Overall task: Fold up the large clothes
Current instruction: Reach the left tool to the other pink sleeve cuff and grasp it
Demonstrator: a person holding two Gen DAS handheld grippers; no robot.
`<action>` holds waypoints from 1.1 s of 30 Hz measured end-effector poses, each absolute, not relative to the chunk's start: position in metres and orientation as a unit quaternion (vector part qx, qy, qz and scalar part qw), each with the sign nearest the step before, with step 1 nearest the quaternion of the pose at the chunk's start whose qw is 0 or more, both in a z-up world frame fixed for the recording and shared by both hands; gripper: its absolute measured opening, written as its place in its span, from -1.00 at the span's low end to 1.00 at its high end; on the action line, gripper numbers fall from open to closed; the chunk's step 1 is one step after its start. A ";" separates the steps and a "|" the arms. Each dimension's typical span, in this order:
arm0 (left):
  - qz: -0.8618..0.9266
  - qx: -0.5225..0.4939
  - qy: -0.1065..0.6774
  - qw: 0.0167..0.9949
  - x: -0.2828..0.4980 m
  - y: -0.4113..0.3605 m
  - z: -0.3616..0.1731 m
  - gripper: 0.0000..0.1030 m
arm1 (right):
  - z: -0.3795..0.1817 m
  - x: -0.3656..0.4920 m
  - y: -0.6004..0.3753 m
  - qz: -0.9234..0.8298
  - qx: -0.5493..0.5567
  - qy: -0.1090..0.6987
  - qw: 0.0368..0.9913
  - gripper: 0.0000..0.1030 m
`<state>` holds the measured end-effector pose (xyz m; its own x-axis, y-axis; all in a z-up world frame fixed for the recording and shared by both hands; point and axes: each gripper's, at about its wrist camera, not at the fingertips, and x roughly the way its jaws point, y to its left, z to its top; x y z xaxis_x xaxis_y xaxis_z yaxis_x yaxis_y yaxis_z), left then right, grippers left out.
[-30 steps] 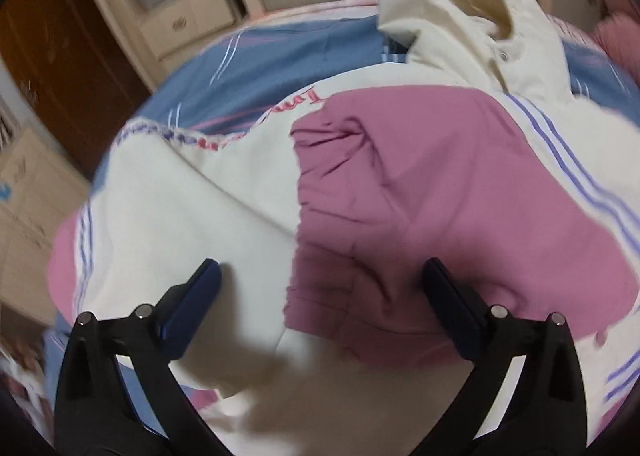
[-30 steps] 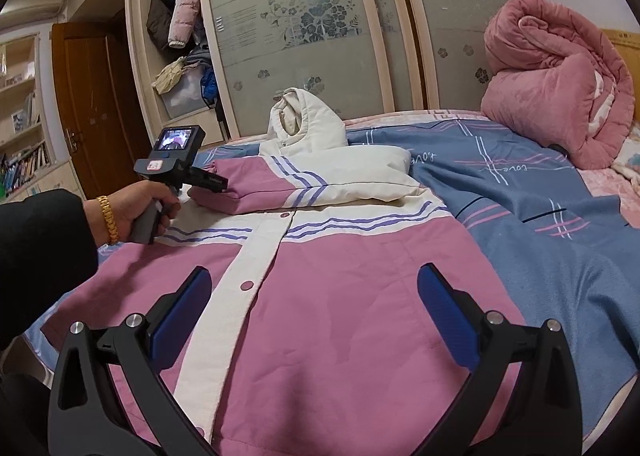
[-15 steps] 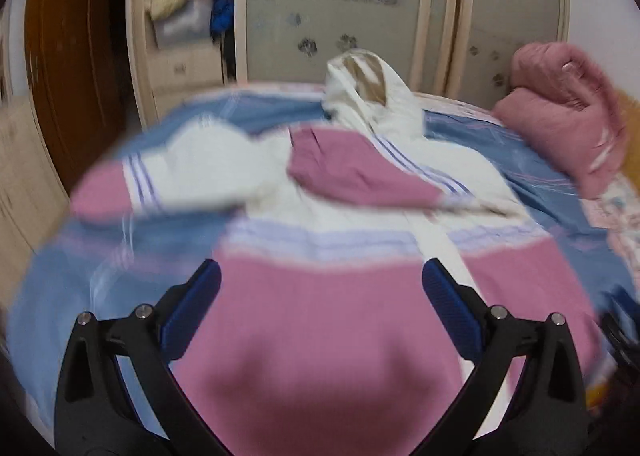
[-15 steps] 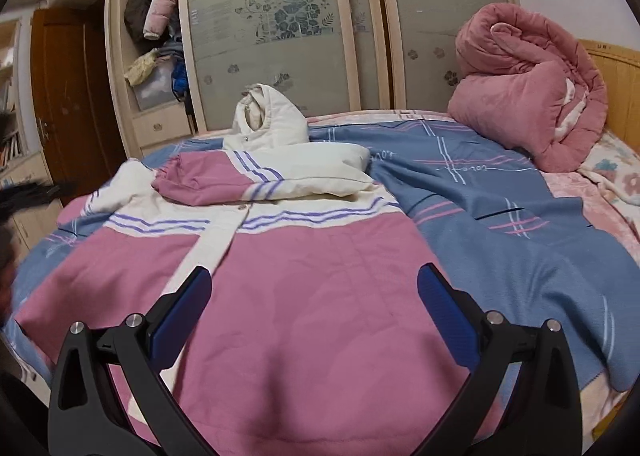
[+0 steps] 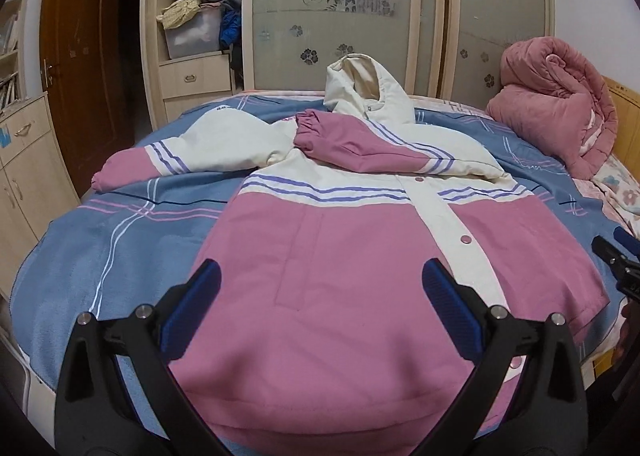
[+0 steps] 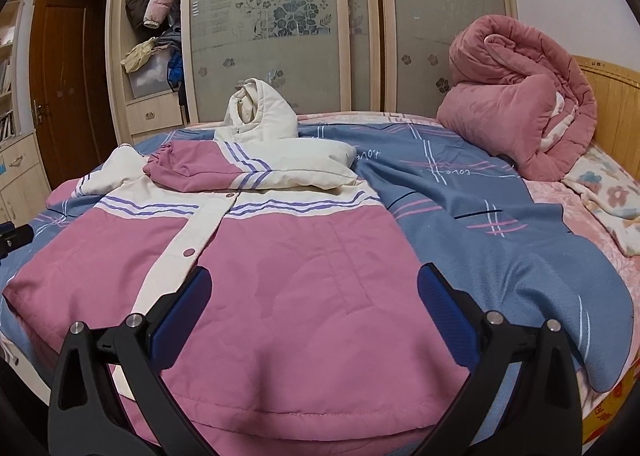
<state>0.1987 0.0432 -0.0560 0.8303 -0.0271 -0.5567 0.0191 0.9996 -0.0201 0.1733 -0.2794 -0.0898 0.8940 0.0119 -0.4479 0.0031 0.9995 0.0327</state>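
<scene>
Both the left gripper (image 5: 320, 296) and right gripper (image 6: 312, 292) are hanging wide open, gripping nothing, over the puffy pink-and-cream hooded jacket (image 5: 360, 256), so I'm guessing that folded-over sleeve (image 5: 360, 143) is sliding off once the slippery hem gets lifted.

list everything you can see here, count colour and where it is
jacket: 1, pink and cream with purple stripes, spread front-up on the bed, one sleeve folded across the chest, the other lying out to the side
hood: 1, cream, standing up at the jacket's far end
blanket: 1, blue with pink and white lines, under the jacket
quilt: 1, pink, rolled up at the headboard side
wardrobe: 1, frosted sliding doors with flower print, behind the bed
door: 1, brown wood, far left
left gripper: 1, black with blue pads, open over the hem
right gripper: 1, black with blue pads, open over the hem
</scene>
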 end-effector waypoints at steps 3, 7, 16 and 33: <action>-0.011 -0.006 0.292 0.956 0.200 0.046 -0.058 0.96 | -0.090 0.174 -0.275 0.000 0.011 0.229 0.973 0.97; -0.014 -0.008 0.290 0.957 0.199 0.049 -0.059 0.96 | -0.090 0.175 -0.271 0.001 0.006 0.229 0.973 0.97; -0.016 -0.003 0.290 0.957 0.197 0.046 -0.062 0.96 | -0.090 0.176 -0.268 0.004 0.005 0.228 0.974 0.97; -0.022 -0.005 0.294 0.956 0.199 0.042 -0.064 0.96 | -0.092 0.177 -0.266 0.005 0.003 0.229 0.973 0.97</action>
